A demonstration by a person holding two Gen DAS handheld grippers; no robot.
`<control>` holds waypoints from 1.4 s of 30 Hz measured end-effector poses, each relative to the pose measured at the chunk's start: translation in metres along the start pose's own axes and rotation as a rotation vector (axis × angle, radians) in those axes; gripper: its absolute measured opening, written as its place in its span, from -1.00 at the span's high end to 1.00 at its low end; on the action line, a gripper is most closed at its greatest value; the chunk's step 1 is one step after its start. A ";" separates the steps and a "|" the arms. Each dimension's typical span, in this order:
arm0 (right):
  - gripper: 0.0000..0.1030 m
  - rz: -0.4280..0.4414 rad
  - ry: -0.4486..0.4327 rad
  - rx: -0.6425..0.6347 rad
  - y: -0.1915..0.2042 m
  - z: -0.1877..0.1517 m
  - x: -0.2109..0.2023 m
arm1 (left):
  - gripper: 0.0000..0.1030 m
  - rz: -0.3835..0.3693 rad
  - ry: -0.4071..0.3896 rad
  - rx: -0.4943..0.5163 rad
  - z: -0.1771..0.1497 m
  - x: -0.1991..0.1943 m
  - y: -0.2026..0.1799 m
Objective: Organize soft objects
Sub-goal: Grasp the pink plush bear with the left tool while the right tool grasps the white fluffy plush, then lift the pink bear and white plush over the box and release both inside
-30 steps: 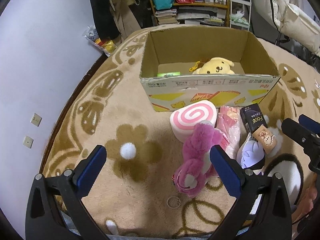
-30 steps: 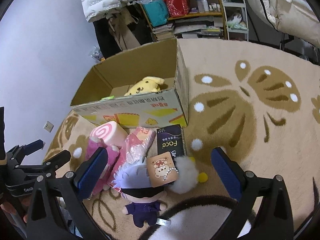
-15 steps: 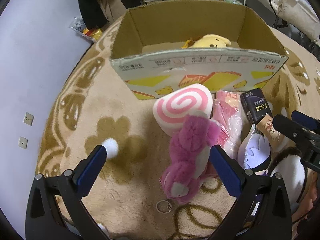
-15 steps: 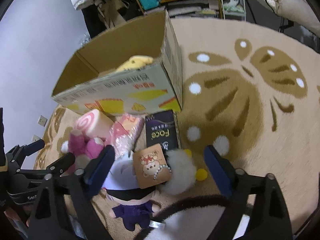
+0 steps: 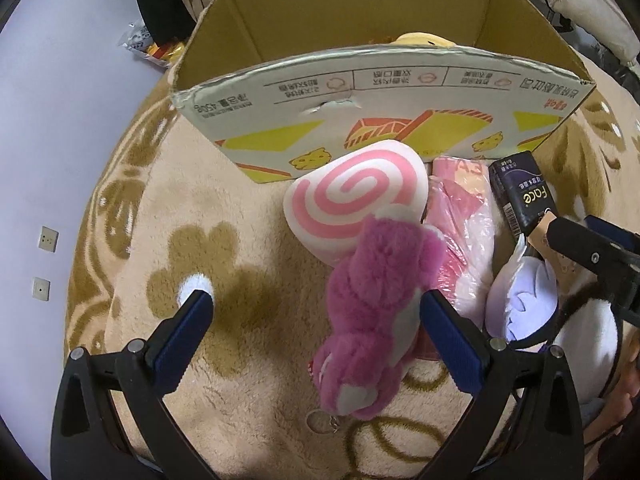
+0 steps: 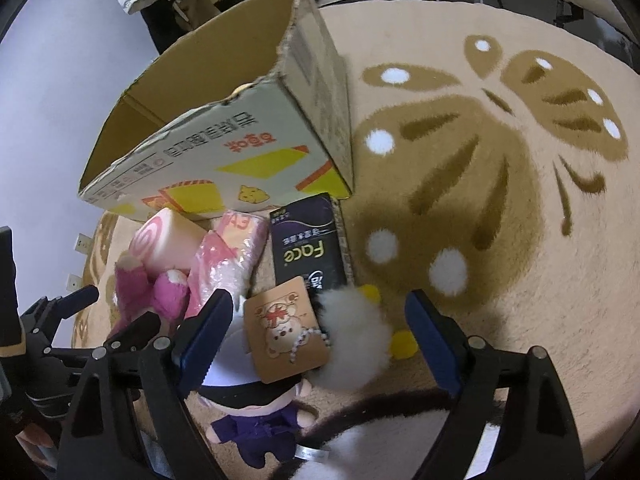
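A pink plush bear [image 5: 376, 312] lies on the rug against a pink-and-white swirl cushion [image 5: 356, 196], in front of the cardboard box [image 5: 384, 76]. A yellow plush [image 5: 424, 39] peeks over the box's wall. My left gripper [image 5: 316, 308] is open, its right finger beside the bear. My right gripper [image 6: 318, 308] is open over a white-haired doll [image 6: 248, 396] with a brown bear tag [image 6: 286, 344] and a white fluffy plush [image 6: 352, 344]. The bear [image 6: 148, 288] and the cushion [image 6: 168, 236] also show in the right wrist view.
A pink plastic-wrapped pack [image 5: 464, 240] and a black "Face" pack [image 6: 306, 248] lie by the box [image 6: 224, 152]. A black-and-white fluffy item [image 6: 380, 440] lies at the near edge. The beige flower rug [image 6: 500, 200] extends right. Wall [image 5: 48, 120] at left, shelves behind.
Both grippers have moved forward and down toward the toys. The left one has closed in on the pink bear, the right one on the doll and white plush. Both stay open.
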State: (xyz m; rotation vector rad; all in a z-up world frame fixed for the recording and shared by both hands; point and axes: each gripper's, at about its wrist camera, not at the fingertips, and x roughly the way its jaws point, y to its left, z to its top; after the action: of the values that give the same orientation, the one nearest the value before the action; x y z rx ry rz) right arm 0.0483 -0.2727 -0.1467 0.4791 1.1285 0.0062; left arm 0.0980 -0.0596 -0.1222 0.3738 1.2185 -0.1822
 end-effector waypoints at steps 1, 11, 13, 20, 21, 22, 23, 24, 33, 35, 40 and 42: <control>-0.76 -0.004 0.001 0.007 -0.002 0.000 0.001 | -0.99 0.002 0.001 0.003 0.000 0.001 -0.001; -0.35 0.027 0.083 0.047 -0.010 0.000 0.014 | -1.00 -0.012 0.019 -0.042 -0.001 0.004 0.004; -0.35 0.042 0.107 0.063 -0.011 -0.002 0.019 | -1.00 -0.023 0.030 -0.054 -0.002 0.005 0.005; -0.11 0.090 0.126 0.108 -0.015 -0.006 0.022 | -1.00 -0.035 0.035 -0.080 -0.002 0.007 0.008; -0.07 0.089 0.125 0.110 -0.017 -0.006 0.021 | -1.00 -0.033 0.032 -0.074 -0.003 0.007 0.006; -0.02 0.086 0.122 0.108 -0.017 -0.007 0.021 | -1.00 -0.033 0.033 -0.070 -0.003 0.007 0.006; 0.03 0.085 0.119 0.103 -0.020 -0.007 0.020 | -1.00 -0.033 0.036 -0.066 -0.004 0.008 0.006; 0.07 0.081 0.116 0.095 -0.021 -0.006 0.018 | -1.00 -0.033 0.042 -0.064 -0.004 0.010 0.006; 0.69 0.057 0.102 0.076 -0.018 -0.010 0.011 | -0.98 -0.031 0.137 -0.058 -0.010 0.025 0.006; 0.72 0.056 0.100 0.062 -0.016 -0.011 0.010 | -0.93 -0.026 0.125 -0.054 -0.012 0.024 0.006; 0.81 0.049 0.081 0.028 -0.010 -0.012 0.006 | -0.45 -0.061 0.087 -0.016 -0.015 0.015 -0.004; 0.82 0.040 0.053 0.011 -0.007 -0.013 0.000 | -0.12 -0.089 0.069 0.009 -0.017 0.011 -0.009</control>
State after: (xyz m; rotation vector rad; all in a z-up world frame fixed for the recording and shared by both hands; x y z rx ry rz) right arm 0.0357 -0.2740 -0.1540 0.5133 1.1716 0.0481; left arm 0.0835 -0.0611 -0.1393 0.3363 1.3034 -0.2529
